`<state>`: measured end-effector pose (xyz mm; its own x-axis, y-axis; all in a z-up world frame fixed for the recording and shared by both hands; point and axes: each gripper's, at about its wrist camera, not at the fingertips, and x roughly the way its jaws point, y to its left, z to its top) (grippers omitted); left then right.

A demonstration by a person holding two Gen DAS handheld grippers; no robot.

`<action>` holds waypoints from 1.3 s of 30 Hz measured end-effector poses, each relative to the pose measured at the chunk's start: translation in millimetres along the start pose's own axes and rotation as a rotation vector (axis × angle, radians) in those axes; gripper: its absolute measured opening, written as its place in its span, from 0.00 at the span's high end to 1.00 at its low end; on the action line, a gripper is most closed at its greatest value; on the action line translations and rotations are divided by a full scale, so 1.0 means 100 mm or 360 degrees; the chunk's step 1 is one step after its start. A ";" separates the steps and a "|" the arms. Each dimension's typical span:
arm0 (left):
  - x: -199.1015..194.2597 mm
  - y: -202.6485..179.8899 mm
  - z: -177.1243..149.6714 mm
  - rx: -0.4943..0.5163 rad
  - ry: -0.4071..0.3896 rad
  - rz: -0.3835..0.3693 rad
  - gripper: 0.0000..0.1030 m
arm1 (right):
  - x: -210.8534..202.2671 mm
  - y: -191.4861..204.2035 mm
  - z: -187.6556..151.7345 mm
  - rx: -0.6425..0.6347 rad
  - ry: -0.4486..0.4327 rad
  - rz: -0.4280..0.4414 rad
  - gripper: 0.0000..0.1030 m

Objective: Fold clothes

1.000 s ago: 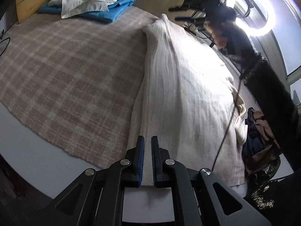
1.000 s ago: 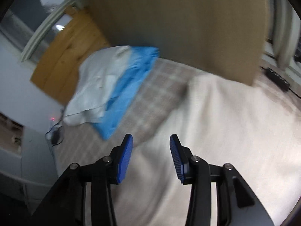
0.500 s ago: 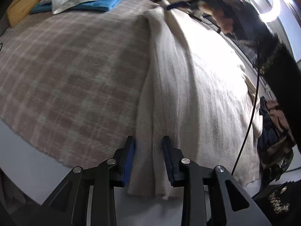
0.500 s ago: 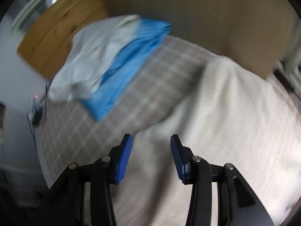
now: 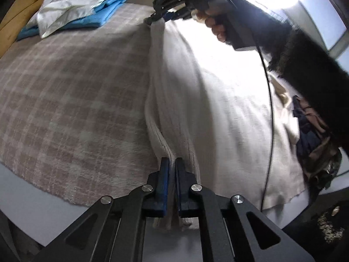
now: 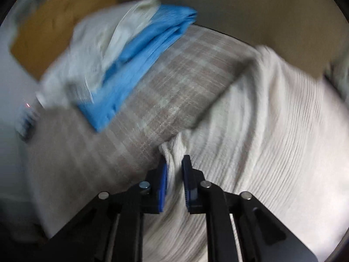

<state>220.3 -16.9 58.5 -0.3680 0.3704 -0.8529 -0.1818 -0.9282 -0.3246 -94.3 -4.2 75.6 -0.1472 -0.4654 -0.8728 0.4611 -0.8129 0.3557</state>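
Both claws just closed on the knit (image 5: pixel 218 100)'s edge: left claw (image 5: pixel 172 166) near end, right claw (image 6: pixel 174 163) far corner, still closing. Fold lift next, likely.

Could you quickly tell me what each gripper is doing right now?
Left gripper: shut on the cream sweater.
Right gripper: closing, pads pinching the sweater's edge.

Wide open plaid blanket (image 5: pixel 72 91) lies left of the cream garment (image 5: pixel 218 100), room to pass there. Folded blue and white pile (image 5: pixel 72 15) blocks the far corner, and a dark clothes heap (image 5: pixel 314 135) crowds the right edge.
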 end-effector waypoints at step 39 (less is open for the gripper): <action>-0.40 -0.22 -0.05 0.0366 0.0105 -0.0216 0.88 | -1.15 -1.42 -1.03 0.0627 -0.0384 -0.0044 0.59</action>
<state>243.1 -11.5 97.8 -0.2670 0.4808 -0.8352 -0.4304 -0.8349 -0.3431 -52.6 200.2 90.9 -0.3759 -0.4719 -0.7975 0.0931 -0.8755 0.4742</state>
